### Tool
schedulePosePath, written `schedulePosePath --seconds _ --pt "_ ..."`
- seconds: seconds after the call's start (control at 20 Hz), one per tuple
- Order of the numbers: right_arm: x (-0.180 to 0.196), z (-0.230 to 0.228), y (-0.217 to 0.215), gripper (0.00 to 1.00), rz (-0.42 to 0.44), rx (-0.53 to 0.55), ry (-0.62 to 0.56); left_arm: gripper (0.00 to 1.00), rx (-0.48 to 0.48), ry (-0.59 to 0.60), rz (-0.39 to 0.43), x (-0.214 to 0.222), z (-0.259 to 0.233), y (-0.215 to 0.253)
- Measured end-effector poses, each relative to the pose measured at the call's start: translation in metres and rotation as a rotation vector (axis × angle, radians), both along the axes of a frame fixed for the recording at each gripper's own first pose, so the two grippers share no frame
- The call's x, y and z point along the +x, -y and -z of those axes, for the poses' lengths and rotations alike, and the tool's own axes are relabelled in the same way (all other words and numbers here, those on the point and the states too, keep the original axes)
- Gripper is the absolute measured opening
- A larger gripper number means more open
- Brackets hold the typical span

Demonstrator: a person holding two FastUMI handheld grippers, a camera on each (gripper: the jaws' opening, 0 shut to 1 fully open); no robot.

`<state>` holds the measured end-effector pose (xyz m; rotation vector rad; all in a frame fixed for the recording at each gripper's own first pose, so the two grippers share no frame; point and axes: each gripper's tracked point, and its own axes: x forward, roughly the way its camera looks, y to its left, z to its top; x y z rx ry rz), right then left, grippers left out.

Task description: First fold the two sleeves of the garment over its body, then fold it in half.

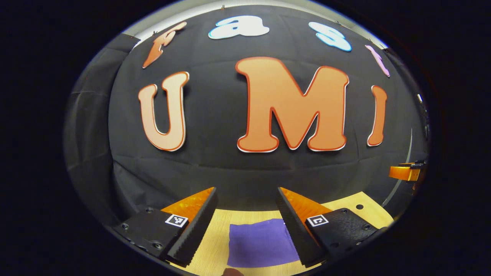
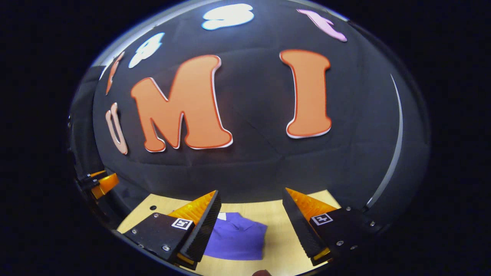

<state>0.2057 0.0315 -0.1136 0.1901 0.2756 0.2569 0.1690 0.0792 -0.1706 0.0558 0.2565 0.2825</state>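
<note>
Garment (image 1: pixel 261 243) folded on table (image 1: pixel 218 230), below open left gripper (image 1: pixel 247 199).

A pale wooden table (image 1: pixel 218 230) (small dark holes near its far corners) carries a purple garment (image 1: pixel 261 245), folded into a compact rectangle.

Left gripper (image 1: pixel 246 199) and right gripper (image 2: pixel 251 201) look the same: two wedge fingers with ribbed inner faces, black textured mounts with small screws, and a square black-and-white marker on each mount
</note>
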Motion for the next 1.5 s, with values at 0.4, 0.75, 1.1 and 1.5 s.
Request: schedulePosePath --seconds 0.4,0.75,1.1,1.5 --pt "-0.075 -0.037 -0.009 0.96 -0.033 -0.081 0.219 0.96 0.005 0.113 -0.008 -0.076 -0.027 0.049" --pt "-0.113 -0.038 -0.024 0.96 -0.11 -0.148 0.329 0.96 0.014 0.136 -0.057 -0.123 -0.02 0.075" --pt "-0.153 -0.028 -0.011 0.95 -0.044 -0.155 0.267 0.95 0.028 0.156 0.031 -0.158 -0.025 0.091" --pt "-0.207 -0.046 -0.024 0.95 -0.026 -0.15 0.329 0.95 0.088 0.209 0.056 -0.208 -0.031 0.09"
